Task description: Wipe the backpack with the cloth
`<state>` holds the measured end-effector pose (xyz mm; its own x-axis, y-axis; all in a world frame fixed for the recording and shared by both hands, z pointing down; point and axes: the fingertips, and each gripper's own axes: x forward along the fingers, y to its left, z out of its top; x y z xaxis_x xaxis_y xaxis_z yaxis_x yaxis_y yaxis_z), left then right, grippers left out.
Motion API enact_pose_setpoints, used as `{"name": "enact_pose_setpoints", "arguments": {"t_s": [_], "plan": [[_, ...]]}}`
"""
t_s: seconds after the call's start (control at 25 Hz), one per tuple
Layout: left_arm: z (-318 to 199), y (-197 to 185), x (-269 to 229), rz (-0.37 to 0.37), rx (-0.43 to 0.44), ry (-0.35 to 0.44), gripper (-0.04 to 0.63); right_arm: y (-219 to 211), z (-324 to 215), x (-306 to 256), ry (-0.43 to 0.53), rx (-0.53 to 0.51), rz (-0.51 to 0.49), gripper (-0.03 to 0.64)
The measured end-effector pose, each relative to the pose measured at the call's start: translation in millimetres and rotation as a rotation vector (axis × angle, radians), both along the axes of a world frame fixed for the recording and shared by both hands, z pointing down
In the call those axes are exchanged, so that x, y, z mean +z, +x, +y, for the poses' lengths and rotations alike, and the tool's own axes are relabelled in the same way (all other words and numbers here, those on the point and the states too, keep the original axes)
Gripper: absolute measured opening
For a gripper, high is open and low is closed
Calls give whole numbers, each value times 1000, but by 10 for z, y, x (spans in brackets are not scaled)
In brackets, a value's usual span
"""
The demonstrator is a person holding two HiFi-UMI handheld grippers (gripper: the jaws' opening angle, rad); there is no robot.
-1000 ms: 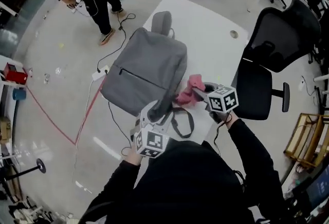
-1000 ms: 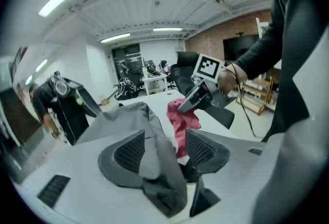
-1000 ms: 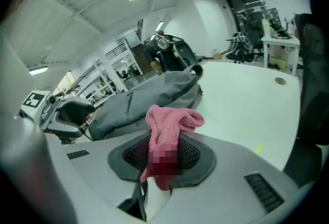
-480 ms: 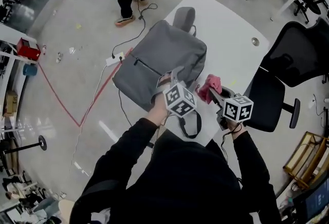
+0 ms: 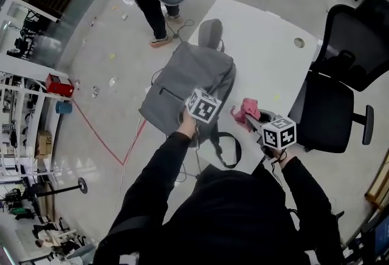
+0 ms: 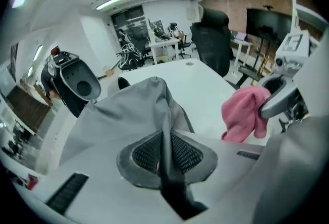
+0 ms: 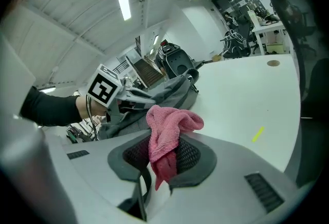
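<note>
Now left tongs (image 6: 165,152), just closed, pinch the backpack (image 5: 188,78); right tongs (image 7: 163,155) grip the cloth (image 5: 248,109) near a black chair (image 5: 331,109).

Grey backpack (image 5: 194,75) on white table (image 5: 267,45), left tool (image 5: 205,99) at its near edge, right tool (image 5: 255,118) holding pink cloth (image 5: 246,109)

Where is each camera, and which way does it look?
Head view: on the person's head, looking down at the backpack on the table; both sleeves show.
Left gripper view: on the left tool, looking along jaws that have just been closing on a backpack fold.
Right gripper view: on the right tool, jaws clamping the pink cloth; left sleeve shows.
Both gripper views show backpack and cloth.
</note>
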<state>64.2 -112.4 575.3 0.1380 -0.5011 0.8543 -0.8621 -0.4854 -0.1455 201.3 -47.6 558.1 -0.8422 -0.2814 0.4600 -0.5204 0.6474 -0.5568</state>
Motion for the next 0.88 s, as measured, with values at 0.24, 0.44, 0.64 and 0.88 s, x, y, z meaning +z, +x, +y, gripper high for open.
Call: {"name": "enact_pose_setpoints", "arguments": {"t_s": [0.24, 0.44, 0.64, 0.88], "plan": [[130, -178, -597, 138, -31, 90, 60, -167, -327, -305, 153, -27, 29, 95], [224, -266, -961, 165, -3, 150, 55, -446, -765, -746, 298, -23, 19, 95], [243, -297, -1105, 222, -6, 185, 55, -476, -1298, -828, 324, 59, 9, 95], [244, -265, -1215, 251, 4, 187, 54, -733, -1486, -814, 332, 1, 24, 95]]}}
